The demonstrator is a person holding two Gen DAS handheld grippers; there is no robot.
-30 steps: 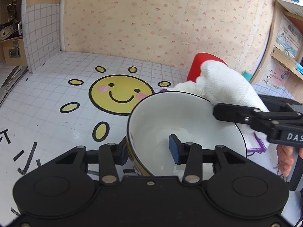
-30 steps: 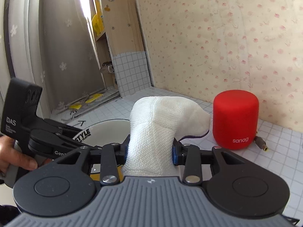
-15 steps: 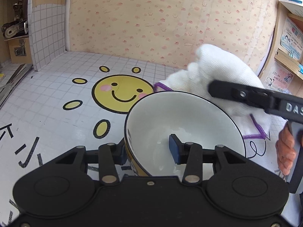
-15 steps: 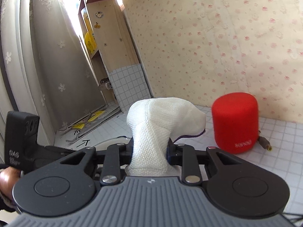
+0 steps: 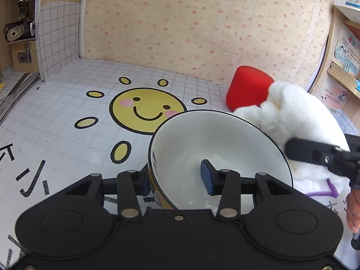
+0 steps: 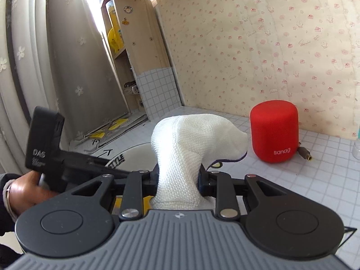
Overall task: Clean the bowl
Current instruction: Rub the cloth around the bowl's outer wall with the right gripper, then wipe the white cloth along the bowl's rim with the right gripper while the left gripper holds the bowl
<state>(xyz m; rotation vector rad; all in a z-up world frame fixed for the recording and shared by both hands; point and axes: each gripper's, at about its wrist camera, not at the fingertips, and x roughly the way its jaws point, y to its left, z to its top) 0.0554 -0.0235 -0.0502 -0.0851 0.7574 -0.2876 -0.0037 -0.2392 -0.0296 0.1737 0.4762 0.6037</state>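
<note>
A white bowl (image 5: 216, 144) with a dark rim and yellow outside is tilted in my left gripper (image 5: 177, 177), which is shut on its near wall, one pad inside and one outside. My right gripper (image 6: 178, 180) is shut on a bunched white cloth (image 6: 193, 139) with a purple edge. In the left wrist view the cloth (image 5: 299, 121) sits just right of the bowl's rim, outside it. The bowl's rim (image 6: 135, 155) shows partly behind the left gripper in the right wrist view.
A red cylindrical speaker (image 6: 274, 130) stands on the tiled tabletop near the wall, also seen behind the bowl (image 5: 247, 87). A smiling sun picture (image 5: 146, 110) covers the tabletop (image 5: 67, 103). Shelves stand at the left (image 6: 126, 45) and right (image 5: 346, 45).
The cloth and right gripper have drawn back to the right of the bowl's rim and lower, uncovering the red speaker. The bowl stays held in the left gripper.
</note>
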